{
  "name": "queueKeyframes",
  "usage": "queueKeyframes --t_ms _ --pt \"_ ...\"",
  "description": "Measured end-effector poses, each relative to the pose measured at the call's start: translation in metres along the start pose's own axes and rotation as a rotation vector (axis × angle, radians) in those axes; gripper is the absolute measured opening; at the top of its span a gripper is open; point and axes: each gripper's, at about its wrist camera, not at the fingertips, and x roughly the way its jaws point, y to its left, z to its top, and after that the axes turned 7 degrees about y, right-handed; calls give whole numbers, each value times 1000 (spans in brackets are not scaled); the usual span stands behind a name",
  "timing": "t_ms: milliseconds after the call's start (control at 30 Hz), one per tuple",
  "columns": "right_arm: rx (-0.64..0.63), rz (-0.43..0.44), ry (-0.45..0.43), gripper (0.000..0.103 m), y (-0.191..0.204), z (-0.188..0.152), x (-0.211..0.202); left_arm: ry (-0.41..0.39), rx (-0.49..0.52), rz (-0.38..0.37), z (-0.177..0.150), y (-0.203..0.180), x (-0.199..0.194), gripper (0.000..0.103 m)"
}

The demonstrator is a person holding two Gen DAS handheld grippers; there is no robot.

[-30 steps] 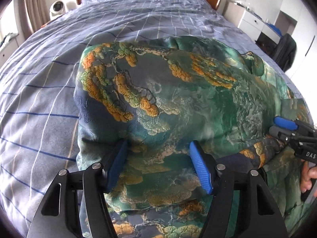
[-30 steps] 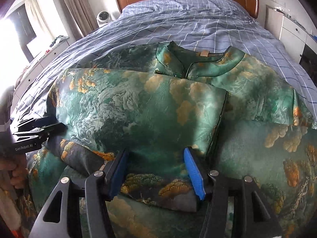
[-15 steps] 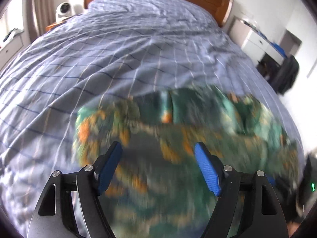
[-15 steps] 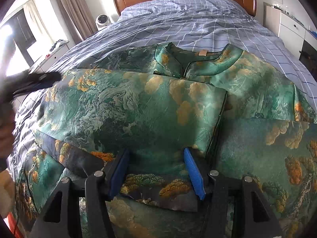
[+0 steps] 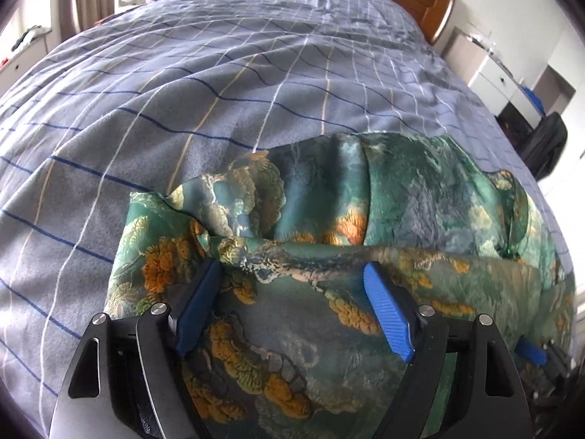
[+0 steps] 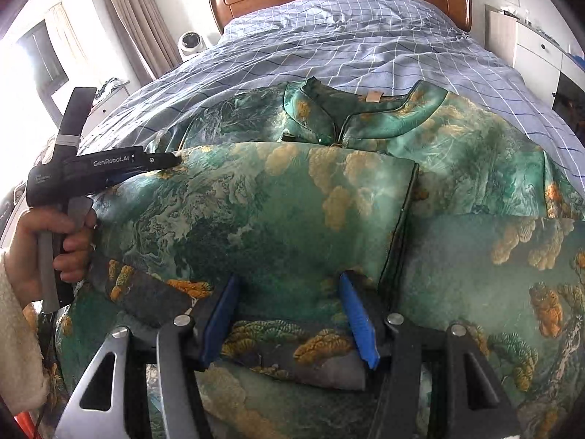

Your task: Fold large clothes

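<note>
**foldfan:** Which stage is being looked at here?

**creasey:** Mid-fold, it'd be guessed. The near end of the blue-grey checked duvet [image 6: 365, 47] is taken up by the green brocade garment with orange and gold cloud print [image 6: 475, 153]. It's laid flat with its stand-up collar [image 6: 321, 106] pointed at the headboard. A folded panel [image 6: 274, 212] is already laid across the middle.

**foldfan:** And the grippers?

**creasey:** The left gripper [image 5: 292, 278] is hovered over the garment's rumpled left edge. Its jaws have just been opening and are spread wide, with cloth lying under them but nothing pinched. The right gripper [image 6: 289, 292] is parked at the panel's near hem. Its jaws are about half apart, with cloth lying flat between them and no pinch to be seen.

**foldfan:** Next move?

**creasey:** Probably that bunched left edge gets smoothed or re-gripped. A clean bite on one layer's edge would be needed, not on the whole heap. As for room, plenty of bare duvet is left beyond the collar and out to the left. On the right the garment is run close to the bed's side, so less slack can be counted on there.
</note>
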Motion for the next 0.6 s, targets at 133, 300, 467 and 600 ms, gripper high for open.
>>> queueKeyframes --t_ms 133,300,467,600 --pt "-6 -11 9 58 1 2 0 -5 91 23 -21 -6 -19 82" --pt "-14 -35 22 58 4 4 1 -20 152 31 -51 -4 -50 82" --pt "-8 -71 26 60 11 7 -9 -36 220 58 -96 -11 -98 92" --pt "-7 -103 -14 67 24 -3 -42 -57 256 31 -142 -10 -136 93"
